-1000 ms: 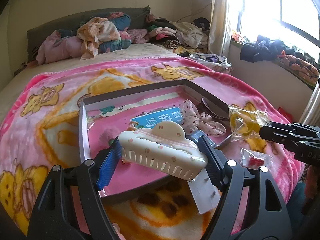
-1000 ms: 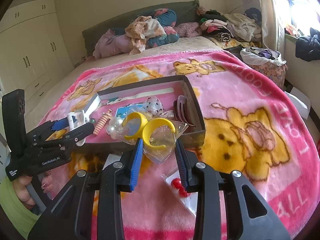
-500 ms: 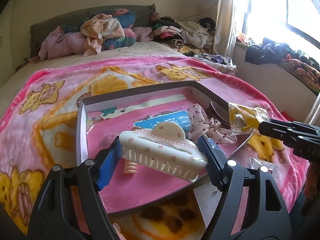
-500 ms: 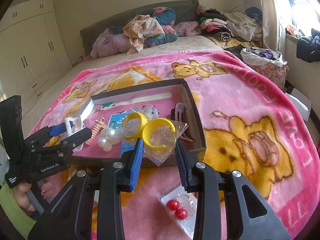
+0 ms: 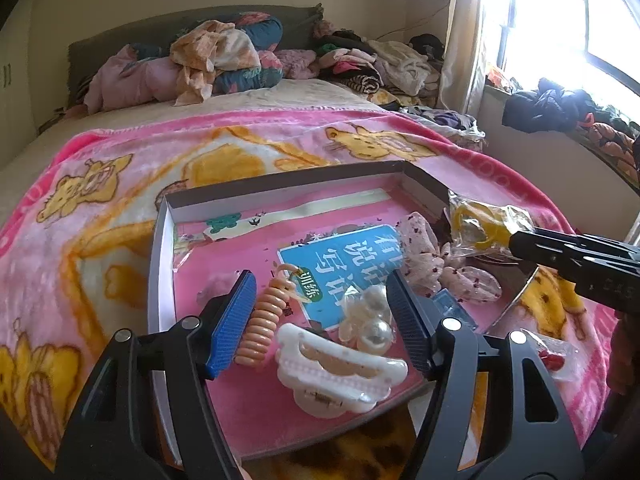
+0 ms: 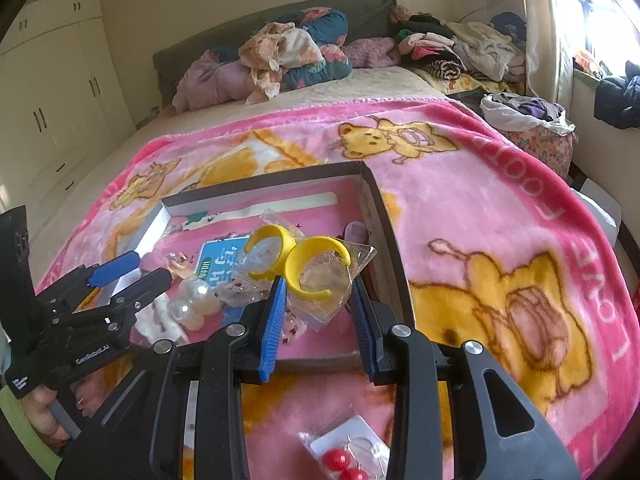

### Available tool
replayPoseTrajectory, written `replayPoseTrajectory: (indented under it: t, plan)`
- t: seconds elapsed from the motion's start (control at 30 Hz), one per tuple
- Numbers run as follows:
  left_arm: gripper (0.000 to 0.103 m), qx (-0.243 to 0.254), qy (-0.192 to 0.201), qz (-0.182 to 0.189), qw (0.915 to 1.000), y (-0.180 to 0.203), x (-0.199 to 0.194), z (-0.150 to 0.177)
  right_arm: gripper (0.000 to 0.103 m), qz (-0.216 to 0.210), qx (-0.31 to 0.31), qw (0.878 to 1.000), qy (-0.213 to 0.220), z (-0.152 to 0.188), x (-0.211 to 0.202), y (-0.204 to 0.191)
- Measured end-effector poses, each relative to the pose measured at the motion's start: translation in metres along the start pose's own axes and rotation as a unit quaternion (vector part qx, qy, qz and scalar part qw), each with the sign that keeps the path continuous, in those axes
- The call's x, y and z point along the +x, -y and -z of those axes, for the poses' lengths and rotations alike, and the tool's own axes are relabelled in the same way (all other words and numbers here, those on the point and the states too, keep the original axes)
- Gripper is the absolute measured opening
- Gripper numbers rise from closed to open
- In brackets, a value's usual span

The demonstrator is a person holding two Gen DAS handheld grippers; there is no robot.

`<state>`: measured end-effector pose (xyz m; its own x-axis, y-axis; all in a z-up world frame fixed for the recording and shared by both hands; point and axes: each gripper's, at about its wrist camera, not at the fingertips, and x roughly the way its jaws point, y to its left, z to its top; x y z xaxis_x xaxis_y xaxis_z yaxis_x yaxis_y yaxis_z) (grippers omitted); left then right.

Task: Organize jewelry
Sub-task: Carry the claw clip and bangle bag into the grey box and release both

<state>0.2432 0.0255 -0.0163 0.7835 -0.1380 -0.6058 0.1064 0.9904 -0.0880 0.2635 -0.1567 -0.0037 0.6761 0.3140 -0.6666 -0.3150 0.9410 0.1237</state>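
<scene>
A tray (image 5: 162,264) sits on the blanket (image 5: 100,184) mid-frame. Inside it, lower centre, a hair claw (image 5: 340,376) lies before a pearl bundle (image 5: 370,320), with a coil tie (image 5: 266,320) to their left and a booklet (image 5: 340,264) behind.

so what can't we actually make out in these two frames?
- Left wrist: the dark hair clips by the box right wall, hidden behind the yellow earring bag and right tool.
- Right wrist: red earrings, cut off by the bottom edge.
- Right wrist: white claw clip, mostly behind the left tool.
- Both: booklet text, partly covered.
</scene>
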Motion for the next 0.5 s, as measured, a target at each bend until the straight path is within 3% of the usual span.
replayPoseTrajectory:
  t: [0.5]
  plan:
    - [0.057,-0.011,-0.024,-0.013,0.9996,-0.012,0.015,0.009,0.032,-0.018,-0.013,0.999,-0.036,-0.005,0.044,-0.012]
